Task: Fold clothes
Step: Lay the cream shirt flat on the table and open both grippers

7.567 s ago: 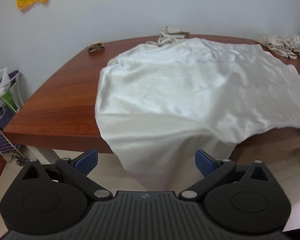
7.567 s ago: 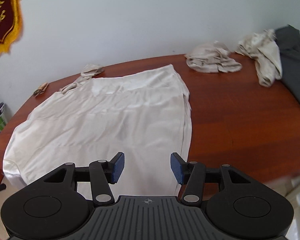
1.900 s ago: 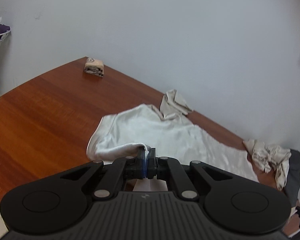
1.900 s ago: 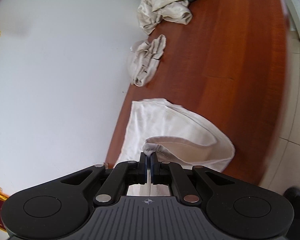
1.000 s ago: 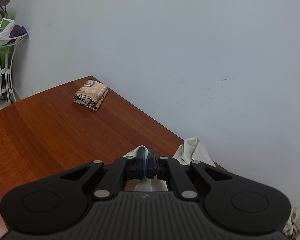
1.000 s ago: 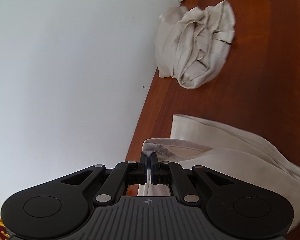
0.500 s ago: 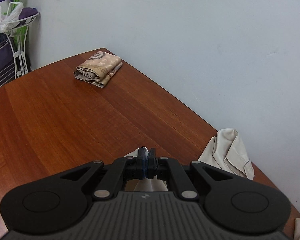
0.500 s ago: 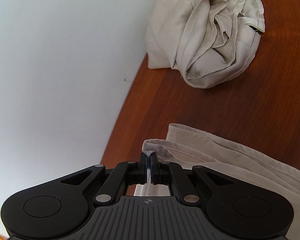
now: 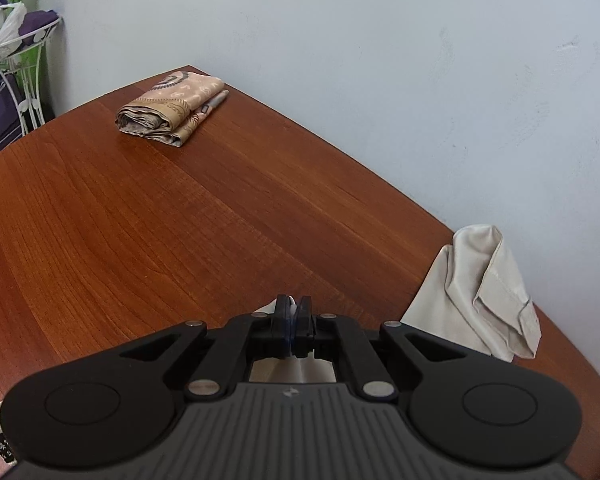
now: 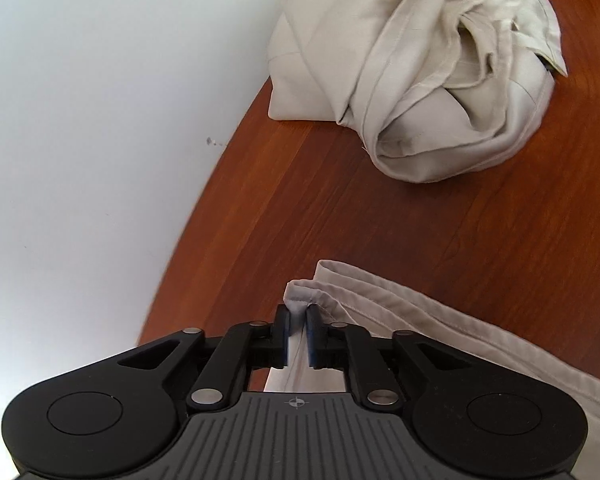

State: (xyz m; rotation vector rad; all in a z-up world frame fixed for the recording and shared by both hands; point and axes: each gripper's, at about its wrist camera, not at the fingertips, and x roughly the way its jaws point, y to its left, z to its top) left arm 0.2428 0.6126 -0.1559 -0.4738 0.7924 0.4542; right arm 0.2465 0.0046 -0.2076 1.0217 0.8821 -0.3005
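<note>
Left gripper (image 9: 293, 312): jaws pinched on a corner of the cream garment (image 10: 420, 332), low over the table (image 9: 140, 220).
Right gripper (image 10: 298, 320): clamped on the garment's other hem corner; doubled layers lie beside it.
Done: first fold carried over, apparently.
Left: release, smooth, fold again; the crumpled cloth (image 10: 420, 80) looks unfolded.

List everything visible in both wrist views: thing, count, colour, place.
white garment: 1, off-white, on the table, its folded edge pinched by both grippers
crumpled cloth: 1, beige, far table edge by the wall, right view
loose cloth: 1, beige, table edge by the wall, left view
patterned folded cloth: 1, tan, far corner
table: 1, reddish-brown wood
metal rack: 1, white, holding bags, far left
left gripper: 1, black, shut on garment
right gripper: 1, black, shut on garment
</note>
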